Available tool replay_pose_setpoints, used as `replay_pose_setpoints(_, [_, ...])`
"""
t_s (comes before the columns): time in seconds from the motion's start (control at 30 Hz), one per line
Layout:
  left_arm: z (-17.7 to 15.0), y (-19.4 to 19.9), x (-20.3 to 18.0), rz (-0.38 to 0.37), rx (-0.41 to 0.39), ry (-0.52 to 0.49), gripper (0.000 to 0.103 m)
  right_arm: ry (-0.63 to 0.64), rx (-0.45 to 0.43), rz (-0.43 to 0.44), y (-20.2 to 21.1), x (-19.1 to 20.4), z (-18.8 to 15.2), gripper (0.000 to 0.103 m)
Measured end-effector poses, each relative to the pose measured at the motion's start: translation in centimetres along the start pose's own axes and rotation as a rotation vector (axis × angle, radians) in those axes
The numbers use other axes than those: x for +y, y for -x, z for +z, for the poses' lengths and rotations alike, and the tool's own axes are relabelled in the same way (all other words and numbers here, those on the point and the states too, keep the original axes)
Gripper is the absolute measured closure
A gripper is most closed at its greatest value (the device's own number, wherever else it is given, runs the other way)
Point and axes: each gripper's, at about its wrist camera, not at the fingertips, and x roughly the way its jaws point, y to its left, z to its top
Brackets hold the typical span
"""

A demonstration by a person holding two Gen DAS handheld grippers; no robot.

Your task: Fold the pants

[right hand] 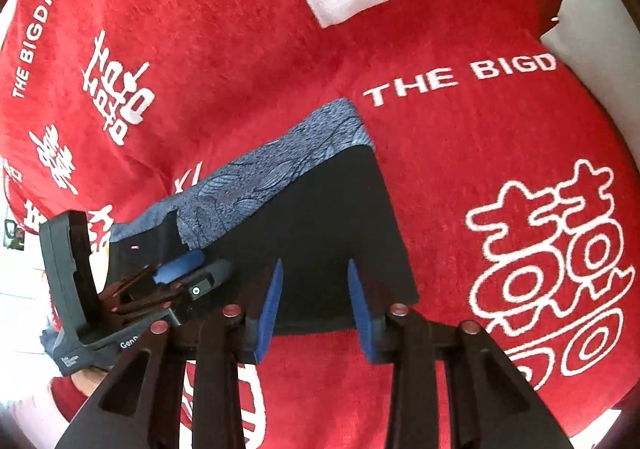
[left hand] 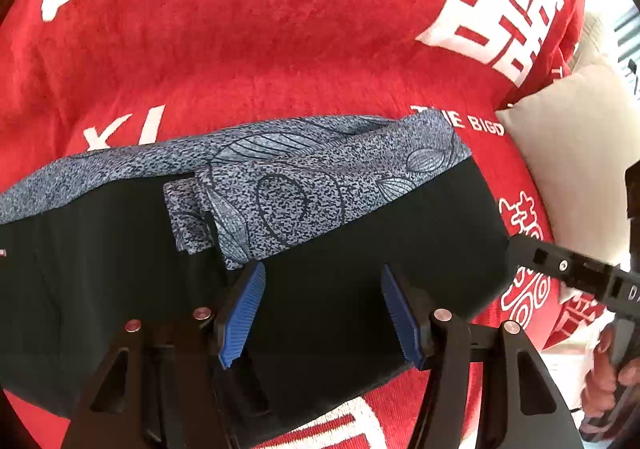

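Folded pants (left hand: 328, 249), black with a grey patterned band, are lying on a red blanket (left hand: 280, 49) printed with white lettering. The left gripper (left hand: 322, 313) and right gripper (right hand: 316, 305) are both hovering over the black fabric, fingers spread apart, clamping nothing. A beige pillow (left hand: 568, 153) is sitting beside the blanket.

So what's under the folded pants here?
The pants lie on a red blanket with white lettering, which shows on all sides of them. The patch directly beneath is covered, as is anything under the blanket. Both tongs, left and right, are open above the black part.
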Motion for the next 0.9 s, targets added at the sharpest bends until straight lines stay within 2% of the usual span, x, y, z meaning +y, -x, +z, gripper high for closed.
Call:
replay_pose_setpoints(0.07, [-0.1, 0.4, 0.2, 0.037, -0.003, 0.008, 0.040, 0.010, -0.006, 0.016, 0.1, 0.6, -0.2, 0.066])
replay_pose_setpoints(0.1, [-0.3, 0.6, 0.5, 0.070, -0.001, 0.012, 0.030, 0.022, -0.011, 0.018, 0.2, 0.9, -0.2, 0.066])
replay_pose_setpoints(0.13, [-0.5, 0.7, 0.9, 0.109, 0.004, 0.024, 0.027, 0.034, -0.013, 0.016, 0.1, 1.2, -0.3, 0.066])
replay_pose_setpoints(0.3, [-2.6, 1.4, 3.1, 0.131, 0.022, 0.110, 0.026, 0.026, 0.085, 0.008, -3.4, 0.8, -1.2, 0.064])
replay_pose_setpoints(0.37, [-3.2, 2.0, 3.1, 0.150, 0.010, 0.119, 0.026, 0.009, 0.075, 0.017, -4.2, 0.3, -1.5, 0.064])
replay_pose_setpoints(0.43, [-3.8, 2.5, 2.8, 0.171, -0.001, 0.116, 0.026, 0.005, 0.069, 0.033, -4.3, 0.4, -1.5, 0.059])
replay_pose_setpoints(0.5, [-4.3, 2.8, 2.7, 0.188, -0.006, 0.117, 0.026, 0.030, 0.073, 0.052, -4.3, 0.9, -1.6, 0.041])
replay_pose_setpoints(0.53, [-4.5, 3.0, 2.7, 0.194, -0.009, 0.120, 0.026, 0.057, 0.076, 0.051, -4.4, 1.5, -1.7, 0.037])
replay_pose_setpoints(0.6, [-4.8, 3.6, 2.8, 0.205, -0.014, 0.132, 0.026, 0.112, 0.085, 0.019, -4.7, 2.6, -1.8, 0.027])
replay_pose_setpoints(0.67, [-5.0, 4.2, 3.0, 0.207, -0.019, 0.144, 0.026, 0.146, 0.087, -0.020, -5.0, 3.6, -1.9, 0.023])
replay_pose_setpoints(0.9, [-6.8, 6.3, 5.6, 0.246, -0.033, 0.195, 0.026, 0.224, 0.093, -0.179, -5.7, 6.5, -2.3, 0.019])
